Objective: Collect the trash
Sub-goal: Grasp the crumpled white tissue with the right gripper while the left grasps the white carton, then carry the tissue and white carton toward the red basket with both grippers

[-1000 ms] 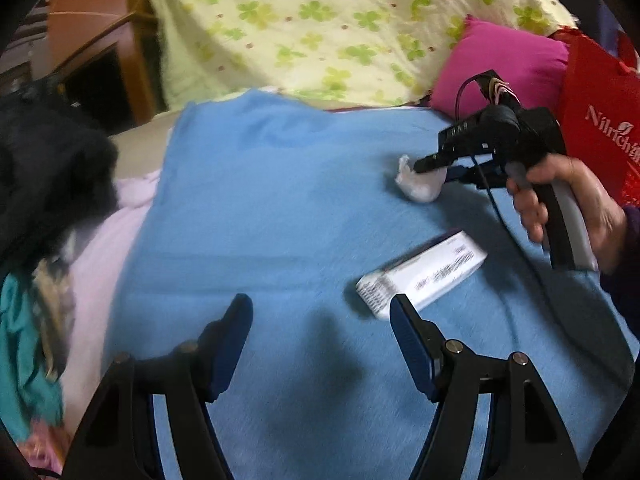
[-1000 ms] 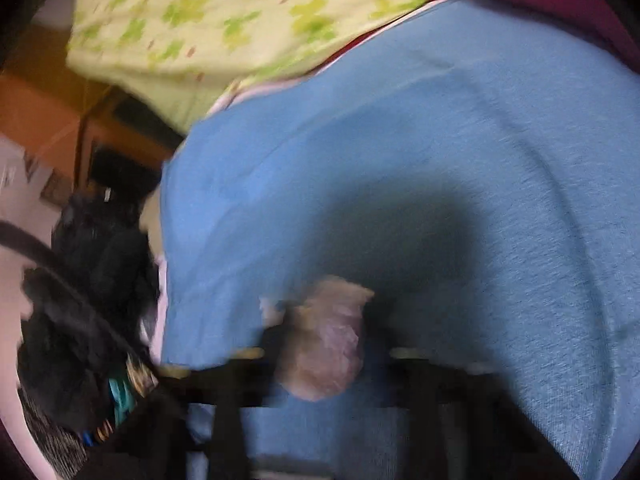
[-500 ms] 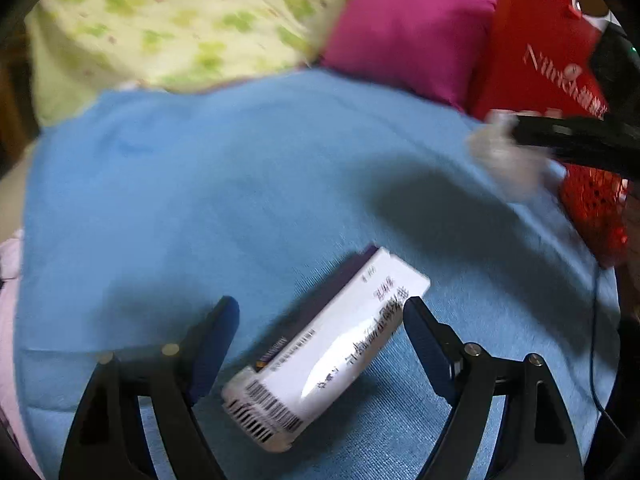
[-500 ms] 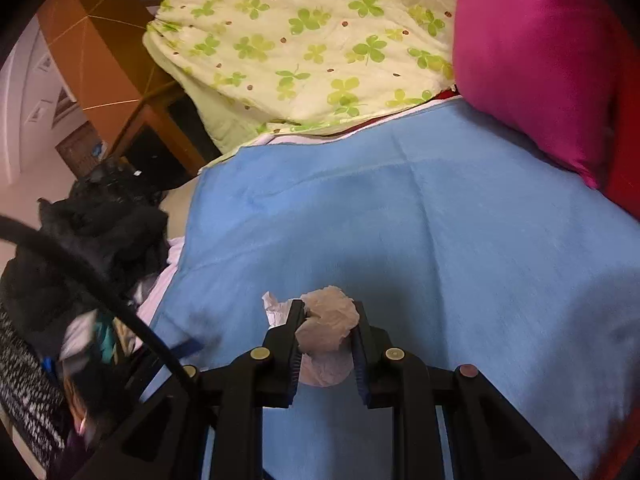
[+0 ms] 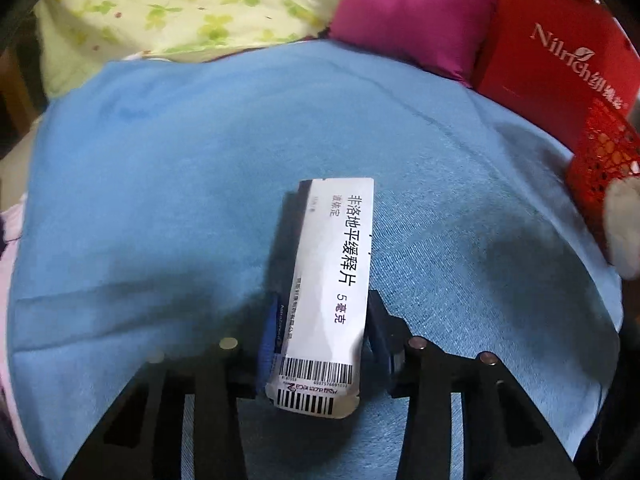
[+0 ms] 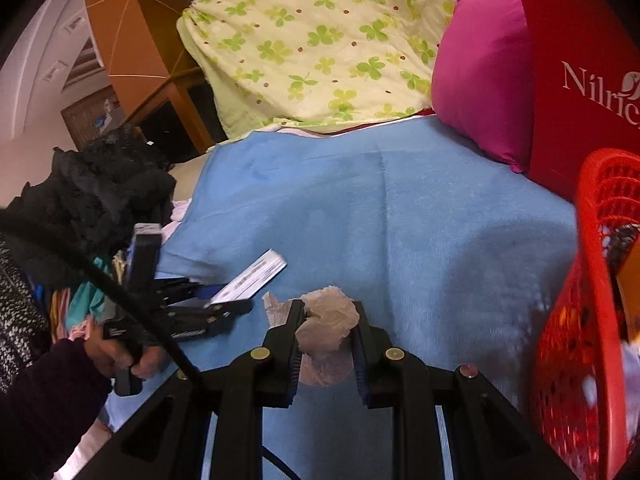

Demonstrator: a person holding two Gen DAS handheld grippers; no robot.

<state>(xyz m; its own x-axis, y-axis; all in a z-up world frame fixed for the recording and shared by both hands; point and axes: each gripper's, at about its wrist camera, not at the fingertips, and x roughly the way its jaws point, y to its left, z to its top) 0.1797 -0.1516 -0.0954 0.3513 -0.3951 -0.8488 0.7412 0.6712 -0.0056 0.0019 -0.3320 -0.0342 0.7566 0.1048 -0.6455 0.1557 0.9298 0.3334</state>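
My left gripper (image 5: pixel 320 320) is shut on a long white medicine box (image 5: pixel 332 280) with a barcode end, held over the blue blanket (image 5: pixel 180 160). From the right wrist view the left gripper (image 6: pixel 224 304) shows at left with the box (image 6: pixel 252 276) in it. My right gripper (image 6: pixel 326 320) is shut on a crumpled white tissue (image 6: pixel 328 320), held above the blanket (image 6: pixel 400 208) beside the red mesh basket (image 6: pixel 576 320). The tissue (image 5: pixel 624 216) shows at the right edge of the left wrist view, by the basket (image 5: pixel 600 160).
A red paper bag (image 6: pixel 576 92) and a magenta pillow (image 6: pixel 480 80) stand behind the basket. A clover-print quilt (image 6: pixel 320 40) lies at the back. Dark clothes (image 6: pixel 100 188) are heaped at the left edge of the bed.
My left gripper moved onto the medicine box and closed on it. My right gripper carried the tissue to the right, up to the red basket.
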